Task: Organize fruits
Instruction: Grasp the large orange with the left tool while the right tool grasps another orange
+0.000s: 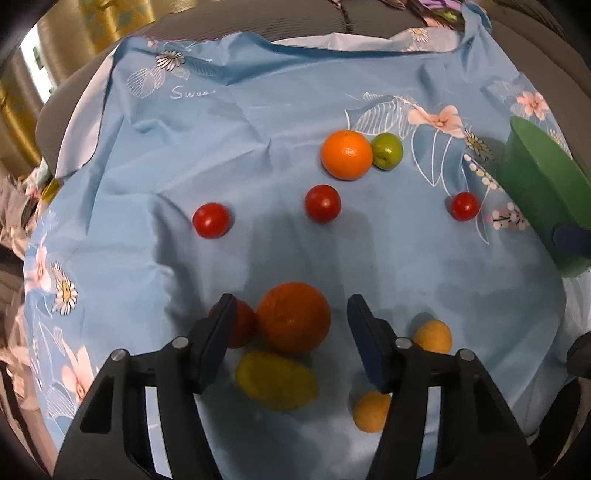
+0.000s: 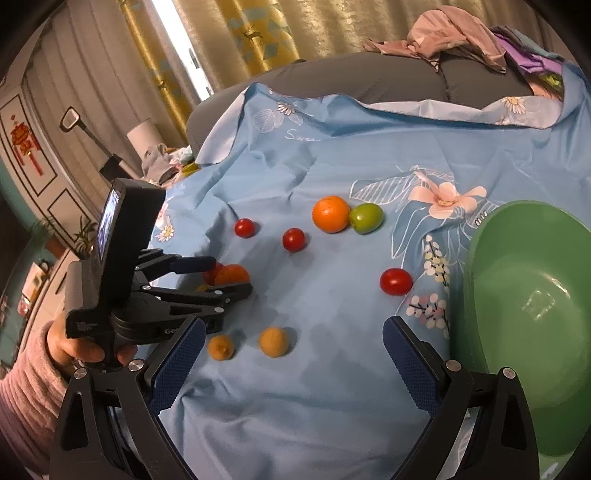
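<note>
Fruits lie on a blue flowered cloth [image 1: 258, 129]. My left gripper [image 1: 291, 317] is open, its jaws on either side of a near orange [image 1: 293, 317], with a red tomato [image 1: 242, 328] by the left finger and a yellow-green fruit [image 1: 277, 380] below. Two small yellow fruits [image 1: 432, 336] [image 1: 371, 411] lie to the right. Farther off are an orange [image 1: 346, 155], a green fruit [image 1: 386, 150] and three red tomatoes [image 1: 211, 220] [image 1: 323, 204] [image 1: 464, 206]. My right gripper [image 2: 291, 354] is open and empty, beside the green bowl [image 2: 524, 314], which also shows in the left wrist view [image 1: 543, 184].
The cloth covers a grey sofa [image 2: 369, 77] with a pile of clothes [image 2: 454, 33] at the back. Curtains [image 2: 236, 33] hang behind. The person's hand in a pink sleeve [image 2: 26, 387] holds the left gripper [image 2: 229, 280].
</note>
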{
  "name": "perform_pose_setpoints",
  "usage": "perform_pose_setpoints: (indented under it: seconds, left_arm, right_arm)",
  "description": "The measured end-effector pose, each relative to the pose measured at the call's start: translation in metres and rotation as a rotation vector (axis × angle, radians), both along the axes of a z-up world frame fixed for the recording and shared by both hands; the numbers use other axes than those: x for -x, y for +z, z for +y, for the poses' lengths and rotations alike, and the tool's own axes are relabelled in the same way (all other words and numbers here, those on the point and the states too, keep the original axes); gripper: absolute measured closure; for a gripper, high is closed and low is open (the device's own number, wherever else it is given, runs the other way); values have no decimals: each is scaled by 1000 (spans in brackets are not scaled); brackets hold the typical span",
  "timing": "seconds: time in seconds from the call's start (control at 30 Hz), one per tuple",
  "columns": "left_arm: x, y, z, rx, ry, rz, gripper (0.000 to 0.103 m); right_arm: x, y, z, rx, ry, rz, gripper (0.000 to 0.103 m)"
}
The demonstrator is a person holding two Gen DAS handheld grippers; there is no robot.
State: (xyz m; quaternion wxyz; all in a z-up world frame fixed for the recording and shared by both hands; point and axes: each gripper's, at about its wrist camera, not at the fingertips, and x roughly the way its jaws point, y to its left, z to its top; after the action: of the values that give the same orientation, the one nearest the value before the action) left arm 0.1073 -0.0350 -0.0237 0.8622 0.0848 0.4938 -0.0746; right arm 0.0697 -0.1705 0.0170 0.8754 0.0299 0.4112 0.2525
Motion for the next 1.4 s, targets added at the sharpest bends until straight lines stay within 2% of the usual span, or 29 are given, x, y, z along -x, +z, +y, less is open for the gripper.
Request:
perform_pose_setpoints:
  seconds: [0.13,0.37,0.4,0.5,0.6,0.67,0.8,0.9,1.03,1.1,1.27,1.4]
  left_arm:
    - [-3,-5,-3,-32,-30,12,60]
    - [-1,-6,-4,-35,-67,9,61]
    - [-1,-6,-2,-17,-66,12,62]
    - [-1,2,13,121,-21,23,62]
    - [1,20,34,260,48,-30,62]
    - [1,31,44,307,81,-67,62]
    - [0,40,49,307,108,-106,62]
    - [-4,38,51,316,118,-107,62]
    - [-6,38,60,327,121,-110,61]
    - [-5,38,65,331,116,-114,61]
    - [-5,36,66,339,112,-110,61]
    - [-5,36,64,328,102,-106,61]
  right_arm:
    - [-7,-2,3,11,3,-5,8]
    - [-13,-2,9,29,11,-9,9]
    - [-14,-2,10,30,12,-11,9]
    - [-20,-1,14,36,19,-11,12]
    - [-30,1,23,36,32,-7,13]
    - [-44,2,31,17,31,-1,14]
    - [-81,-12,47,-7,-19,71,23]
    - [-108,-29,55,35,-103,99,29]
    - [-132,-42,53,13,-185,144,31]
    - [-140,-43,54,-9,-204,152,31]
    - [-158,-49,61,14,-224,174,31]
    - [-164,-58,62,53,-217,187,55]
